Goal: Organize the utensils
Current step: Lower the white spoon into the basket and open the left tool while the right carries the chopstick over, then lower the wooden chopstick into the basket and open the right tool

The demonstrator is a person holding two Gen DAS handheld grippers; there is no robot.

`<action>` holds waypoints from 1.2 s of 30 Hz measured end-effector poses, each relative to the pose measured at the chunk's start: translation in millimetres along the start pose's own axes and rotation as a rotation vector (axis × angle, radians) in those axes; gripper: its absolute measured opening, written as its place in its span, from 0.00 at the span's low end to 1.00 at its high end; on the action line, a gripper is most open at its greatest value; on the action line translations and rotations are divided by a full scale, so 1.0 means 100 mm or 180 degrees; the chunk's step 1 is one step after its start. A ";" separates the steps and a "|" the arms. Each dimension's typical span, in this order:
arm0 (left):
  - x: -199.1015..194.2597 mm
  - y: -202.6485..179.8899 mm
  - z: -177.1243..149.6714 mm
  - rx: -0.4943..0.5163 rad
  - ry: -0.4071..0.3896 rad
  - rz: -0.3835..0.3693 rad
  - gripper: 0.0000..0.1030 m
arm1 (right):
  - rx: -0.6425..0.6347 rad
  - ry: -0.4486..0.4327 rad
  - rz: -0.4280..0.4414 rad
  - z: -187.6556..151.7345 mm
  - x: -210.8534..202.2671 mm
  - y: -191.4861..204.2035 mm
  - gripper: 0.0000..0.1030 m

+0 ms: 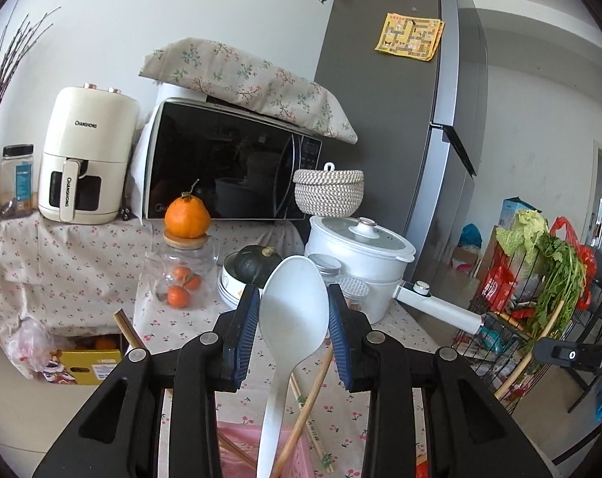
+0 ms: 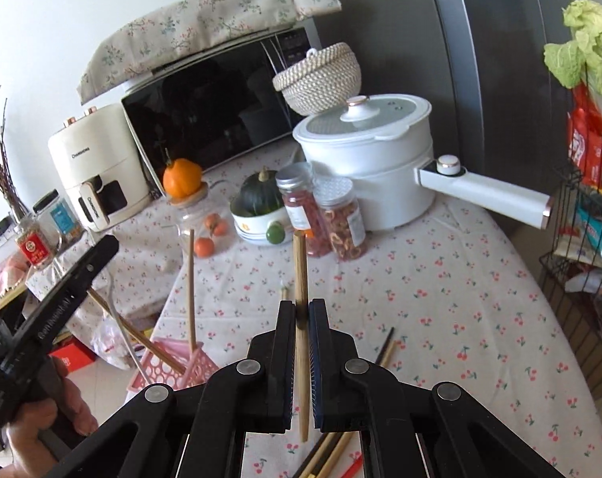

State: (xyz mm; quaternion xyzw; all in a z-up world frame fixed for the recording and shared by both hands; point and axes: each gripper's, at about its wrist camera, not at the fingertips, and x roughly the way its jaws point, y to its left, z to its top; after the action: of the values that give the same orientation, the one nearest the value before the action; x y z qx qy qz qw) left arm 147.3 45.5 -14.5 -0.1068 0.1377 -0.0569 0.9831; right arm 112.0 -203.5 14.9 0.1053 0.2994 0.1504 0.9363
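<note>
In the left wrist view my left gripper [image 1: 294,298] has its jaws set wide apart around the bowl of a white plastic spoon [image 1: 291,318], whose handle runs down into a pink basket [image 1: 257,450]. My right gripper [image 2: 301,310] is shut on a wooden chopstick [image 2: 301,275] and holds it upright above the cherry-print tablecloth [image 2: 440,279]. The pink basket [image 2: 169,362] at the table's left edge holds other chopsticks [image 2: 190,290]. More chopsticks [image 2: 329,454] lie on the cloth under the right gripper. The left gripper's body [image 2: 50,310] shows at the left of the right wrist view.
A white electric pot [image 2: 364,151], two snack jars [image 2: 321,215], a squash in a bowl [image 2: 259,207], a glass jar with an orange on top [image 2: 189,195], a microwave [image 2: 213,111] and an air fryer [image 2: 90,159] stand behind. A wire rack of vegetables [image 2: 587,199] is right.
</note>
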 end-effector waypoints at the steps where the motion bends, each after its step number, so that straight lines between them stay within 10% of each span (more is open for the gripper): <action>1: 0.02 0.01 -0.03 0.0009 0.0006 0.0017 0.35 | 0.0012 -0.0005 0.0018 0.02 0.01 0.00 0.04; 18: -0.35 0.11 0.04 -0.0083 0.0371 0.0232 0.63 | 0.0050 -0.0020 0.0163 0.04 0.02 0.19 0.04; 36: -0.69 0.50 -0.27 -0.0176 0.1521 0.0403 0.77 | 0.0131 -0.0563 0.0583 0.23 -0.27 0.61 0.04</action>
State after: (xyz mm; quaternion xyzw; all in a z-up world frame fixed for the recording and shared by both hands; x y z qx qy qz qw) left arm 78.0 98.7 -33.1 -0.1083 0.3741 -0.0150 0.9209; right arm 91.1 -158.7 64.8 0.1643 0.2077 0.2193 0.9390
